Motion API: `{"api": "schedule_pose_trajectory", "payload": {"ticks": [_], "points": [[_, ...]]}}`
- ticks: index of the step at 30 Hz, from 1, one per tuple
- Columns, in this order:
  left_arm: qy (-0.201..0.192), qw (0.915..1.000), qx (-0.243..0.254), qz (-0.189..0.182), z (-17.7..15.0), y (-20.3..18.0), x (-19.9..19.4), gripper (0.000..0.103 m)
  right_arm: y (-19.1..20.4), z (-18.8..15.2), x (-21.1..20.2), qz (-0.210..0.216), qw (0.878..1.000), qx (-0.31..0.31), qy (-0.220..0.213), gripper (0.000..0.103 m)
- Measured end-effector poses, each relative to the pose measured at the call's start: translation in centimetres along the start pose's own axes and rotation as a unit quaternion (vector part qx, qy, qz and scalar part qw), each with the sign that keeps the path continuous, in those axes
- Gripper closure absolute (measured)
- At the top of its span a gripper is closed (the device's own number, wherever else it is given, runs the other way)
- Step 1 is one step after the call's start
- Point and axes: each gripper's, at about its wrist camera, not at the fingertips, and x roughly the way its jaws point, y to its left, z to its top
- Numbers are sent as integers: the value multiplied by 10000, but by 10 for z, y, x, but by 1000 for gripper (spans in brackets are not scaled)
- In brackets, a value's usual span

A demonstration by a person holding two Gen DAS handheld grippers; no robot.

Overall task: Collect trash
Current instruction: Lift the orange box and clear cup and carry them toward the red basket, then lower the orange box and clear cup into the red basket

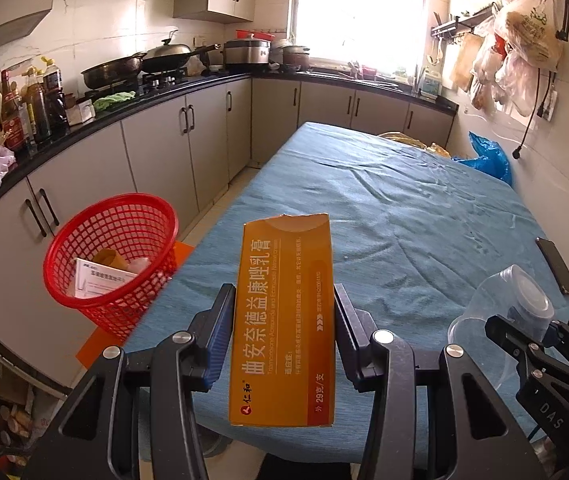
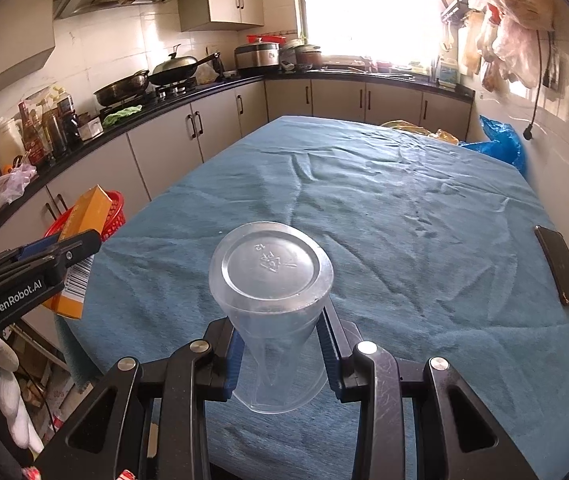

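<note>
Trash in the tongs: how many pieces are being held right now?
2. An orange medicine box is clamped in the left tongs, near the red basket. A clear plastic cup is clamped in the right tongs, over the blue-covered table.

one orange carton [image 1: 282, 320]; one clear cup [image 2: 270, 280]; one red basket [image 1: 112, 256]; one phone [image 2: 560, 266]

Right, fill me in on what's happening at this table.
A person is clearing trash with two handheld grippers. The left gripper is clamped on an orange medicine carton, held above the near edge of the blue-clothed table. The right gripper squeezes a clear plastic cup, its base pointing away. A red mesh basket beside the table already holds paper and packaging. A phone lies on the cloth.
</note>
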Motion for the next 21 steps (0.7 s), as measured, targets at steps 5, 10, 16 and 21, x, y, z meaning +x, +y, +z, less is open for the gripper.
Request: {"api": "schedule_pose_trajectory", "payload": {"ticks": [5, 10, 16, 21], "points": [[-152, 9996, -37, 223, 10, 23, -5, 57, 12, 9, 8, 154, 9998, -152, 57, 66], [-310, 9982, -53, 507, 22, 49, -9, 57, 35, 18, 17, 345, 9987, -351, 137, 66], [-406, 9964, -140, 733, 33, 81, -9, 57, 63, 30, 29, 530, 9968, -567, 208, 66], [-446, 9951, -165, 865, 39, 103, -7, 57, 86, 38, 38, 654, 9947, -748, 254, 66]]}}
